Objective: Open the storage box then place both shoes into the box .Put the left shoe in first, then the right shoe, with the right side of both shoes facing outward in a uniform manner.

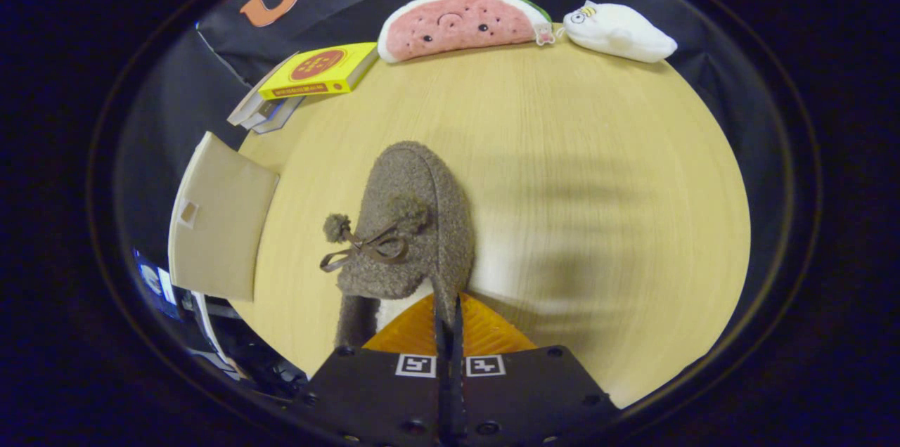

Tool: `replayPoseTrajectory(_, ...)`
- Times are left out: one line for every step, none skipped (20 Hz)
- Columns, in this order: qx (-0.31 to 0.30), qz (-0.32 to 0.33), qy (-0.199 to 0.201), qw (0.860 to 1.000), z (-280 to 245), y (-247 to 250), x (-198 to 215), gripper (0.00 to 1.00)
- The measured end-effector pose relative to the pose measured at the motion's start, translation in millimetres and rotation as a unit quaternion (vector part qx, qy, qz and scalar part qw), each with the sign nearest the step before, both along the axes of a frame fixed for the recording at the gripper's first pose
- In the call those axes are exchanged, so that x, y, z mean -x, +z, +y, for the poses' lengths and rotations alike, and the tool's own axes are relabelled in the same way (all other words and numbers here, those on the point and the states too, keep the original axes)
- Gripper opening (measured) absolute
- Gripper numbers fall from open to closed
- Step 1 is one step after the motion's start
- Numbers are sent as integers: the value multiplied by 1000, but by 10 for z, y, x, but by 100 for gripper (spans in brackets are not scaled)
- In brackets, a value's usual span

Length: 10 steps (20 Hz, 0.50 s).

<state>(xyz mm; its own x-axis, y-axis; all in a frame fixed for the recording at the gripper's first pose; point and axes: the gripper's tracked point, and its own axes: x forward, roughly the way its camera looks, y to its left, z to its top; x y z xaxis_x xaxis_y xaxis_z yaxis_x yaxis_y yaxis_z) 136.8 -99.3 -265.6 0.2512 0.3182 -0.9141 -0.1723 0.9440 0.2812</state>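
Observation:
A fuzzy grey-brown shoe [411, 222] with a ribbon bow and pom-poms points away from me, its toe toward the far side of the wooden table [598, 152]. My gripper [448, 310] is shut on the rim of the shoe's opening, one finger inside against the pale lining and one outside. A blurred shadow on the table to the right of the shoe suggests it hangs above the surface. The beige storage box [218, 222] stands left of the shoe at the table's edge, showing a flat panel with a small square cut-out.
A yellow book [320, 71] lies on a stack of books at the far left. A watermelon-slice plush [460, 22] and a white plush [619, 31] rest along the table's far edge. Open wood surface spreads to the right of the shoe.

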Motion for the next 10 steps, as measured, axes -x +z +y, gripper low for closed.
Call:
replayPoseTrajectory(0, -2, -2, 1000, -2, 11, 22, 1)
replayPoseTrajectory(1, -2, 3, 1000, 6, 33, 64, 1)
replayPoseTrajectory(-2, -2, 9, 1000, 29, 81, 130, 1)
replayPoseTrajectory(-7, -4, 17, 1000, 48, 145, 177, 1)
replayPoseTrajectory(-15, -6, 17, 1000, 70, 224, 200, 1)
replayPoseTrajectory(-18, -12, 13, 1000, 73, 307, 209, 1)
replayPoseTrajectory(-17, -19, 8, 1000, 56, 394, 223, 1)
replayPoseTrajectory(-14, -26, 4, 1000, 33, 484, 243, 1)
replayPoseTrajectory(-16, -32, -1, 999, 28, 584, 266, 1)
replayPoseTrajectory(-21, -35, -6, 999, 30, 680, 292, 1)
